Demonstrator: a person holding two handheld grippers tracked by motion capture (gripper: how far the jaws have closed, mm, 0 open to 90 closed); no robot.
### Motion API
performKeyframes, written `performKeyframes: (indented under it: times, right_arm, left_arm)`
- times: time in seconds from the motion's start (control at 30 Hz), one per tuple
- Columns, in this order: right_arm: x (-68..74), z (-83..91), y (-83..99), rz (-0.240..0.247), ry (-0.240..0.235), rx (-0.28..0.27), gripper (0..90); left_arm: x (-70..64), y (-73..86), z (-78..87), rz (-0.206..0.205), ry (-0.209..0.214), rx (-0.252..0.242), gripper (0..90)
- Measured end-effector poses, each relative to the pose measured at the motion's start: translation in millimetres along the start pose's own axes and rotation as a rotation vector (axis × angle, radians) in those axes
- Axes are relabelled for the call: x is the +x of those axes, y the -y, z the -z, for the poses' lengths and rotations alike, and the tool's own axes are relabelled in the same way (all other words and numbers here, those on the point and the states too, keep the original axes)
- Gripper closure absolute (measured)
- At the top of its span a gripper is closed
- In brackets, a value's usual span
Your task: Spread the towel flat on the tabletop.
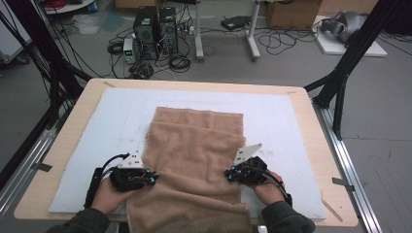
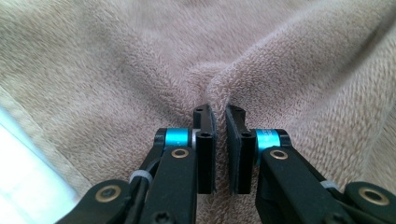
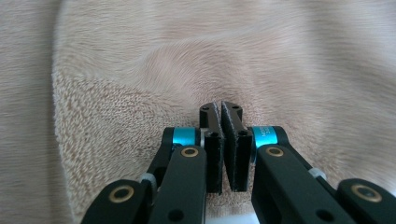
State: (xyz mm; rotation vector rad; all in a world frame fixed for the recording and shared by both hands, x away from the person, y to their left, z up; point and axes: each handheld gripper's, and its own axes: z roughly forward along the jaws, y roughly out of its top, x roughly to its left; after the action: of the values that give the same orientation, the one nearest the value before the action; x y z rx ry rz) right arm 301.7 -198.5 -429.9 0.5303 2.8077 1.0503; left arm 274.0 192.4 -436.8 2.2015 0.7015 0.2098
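A tan towel (image 1: 194,155) lies along the middle of the desk (image 1: 311,126), on a pale blue mat (image 1: 272,116) that covers most of the desk top; its far part is folded over into layered edges and its near end hangs over the near edge of the desk. The left tongs (image 1: 151,179) sit at the towel's left edge near the person, held in the left hand (image 1: 109,194), and in the left gripper view the left tongs (image 2: 220,116) are nearly closed on a pinched-up ridge of the cloth that rises between the jaws. The right tongs (image 1: 228,175) sit at the towel's right edge, level with the left ones, held in the right hand (image 1: 266,190). In the right gripper view the right tongs (image 3: 220,112) are pressed almost together against the towel (image 3: 140,93), with its pile bunched at the tips.
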Motion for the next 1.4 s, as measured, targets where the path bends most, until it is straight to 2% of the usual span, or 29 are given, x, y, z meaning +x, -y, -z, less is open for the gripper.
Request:
performKeyframes:
  times: [0.03, 0.07, 0.13, 0.2, 0.27, 0.3, 0.37, 0.4, 0.47, 0.53, 0.63, 0.7, 0.8, 0.9, 0.97, 1.07, 1.1, 1.13, 1.17, 1.23, 1.27, 1.3, 1.4]
  right_arm:
    - [-4.5, 4.5, -0.5, -0.006, 0.036, -0.007, 87.7]
    - [-7.5, 7.1, -0.6, -0.022, 0.046, -0.014, 87.7]
    - [-16.7, 13.1, -1.7, -0.032, 0.108, -0.004, 87.7]
    - [-25.0, 16.3, -2.6, -0.046, 0.140, -0.008, 87.7]
    - [-34.3, 16.4, -2.2, -0.064, 0.168, -0.010, 87.6]
    - [-38.7, 15.2, -1.1, -0.076, 0.183, -0.011, 87.7]
    - [-47.3, 11.2, 1.6, -0.115, 0.182, -0.020, 87.0]
    - [-49.6, 9.1, 1.9, -0.117, 0.181, -0.025, 86.1]
    - [-50.2, 9.7, 1.7, -0.128, 0.181, -0.043, 80.2]
    - [-47.0, 15.9, 1.4, -0.127, 0.185, -0.065, 73.1]
    - [-31.7, 31.6, -0.8, -0.078, 0.174, -0.109, 69.9]
    - [-19.2, 40.2, -0.9, -0.050, 0.160, -0.135, 68.2]
    - [-2.8, 44.0, 0.1, -0.017, 0.129, -0.135, 66.7]
    - [9.1, 38.5, 4.6, -0.004, 0.077, -0.126, 65.1]
    - [14.4, 27.0, 9.7, -0.009, 0.020, -0.100, 62.1]
    - [17.3, 11.7, 16.1, -0.017, -0.011, -0.064, 61.5]
    - [16.9, 7.6, 17.3, -0.019, -0.014, -0.055, 62.3]
    - [16.6, 3.9, 18.6, -0.022, -0.016, -0.043, 64.5]
    - [16.8, 2.2, 19.7, -0.031, -0.021, -0.060, 69.8]
    - [15.0, 2.0, 20.7, -0.032, -0.048, -0.070, 82.8]
    - [15.5, 2.0, 20.5, -0.029, -0.048, -0.068, 84.9]
    - [17.0, 2.3, 19.9, -0.018, -0.054, -0.067, 85.6]
    - [23.3, 5.8, 19.5, 0.004, -0.065, -0.071, 85.8]
  left_arm:
    - [0.9, -2.0, -1.0, -0.001, -0.005, -0.009, 83.5]
    - [2.7, -6.0, -3.0, 0.001, -0.016, -0.025, 83.6]
    - [7.4, -13.5, -8.3, 0.012, -0.033, -0.046, 84.0]
    - [12.8, -23.3, -15.0, 0.002, -0.055, -0.048, 84.0]
    - [18.3, -31.9, -21.9, 0.011, -0.070, -0.066, 84.0]
    - [20.5, -34.8, -24.6, 0.008, -0.076, -0.058, 84.0]
    - [26.4, -39.7, -31.7, 0.026, -0.081, -0.050, 83.4]
    - [27.6, -40.0, -32.7, 0.036, -0.080, -0.055, 82.3]
    - [29.1, -38.8, -29.0, 0.054, -0.079, -0.061, 74.9]
    - [28.1, -36.9, -20.2, 0.046, -0.074, -0.070, 66.1]
    - [24.2, -33.4, -4.9, 0.026, -0.091, -0.093, 62.6]
    - [21.1, -28.1, 6.0, 0.031, -0.089, -0.113, 61.4]
    - [13.9, -17.0, 16.6, 0.027, -0.085, -0.126, 60.6]
    - [8.8, -5.8, 17.6, 0.029, -0.062, -0.114, 60.2]
    - [7.2, -0.5, 14.4, 0.022, -0.051, -0.091, 59.4]
    - [7.4, 5.9, 5.7, 0.023, -0.026, -0.043, 57.8]
    - [7.5, 7.2, 2.4, 0.019, -0.030, -0.020, 57.8]
    - [7.2, 8.5, 0.2, 0.012, -0.031, -0.013, 59.2]
    - [6.9, 9.0, 0.0, 0.006, -0.039, -0.022, 63.6]
    - [8.1, 9.4, 1.0, 0.012, -0.025, -0.023, 75.2]
    - [7.5, 9.8, 2.2, 0.014, -0.021, -0.026, 80.6]
    - [6.1, 10.4, 3.6, 0.007, -0.022, -0.027, 82.2]
    - [-0.6, 13.7, 11.4, -0.006, -0.014, -0.041, 83.0]
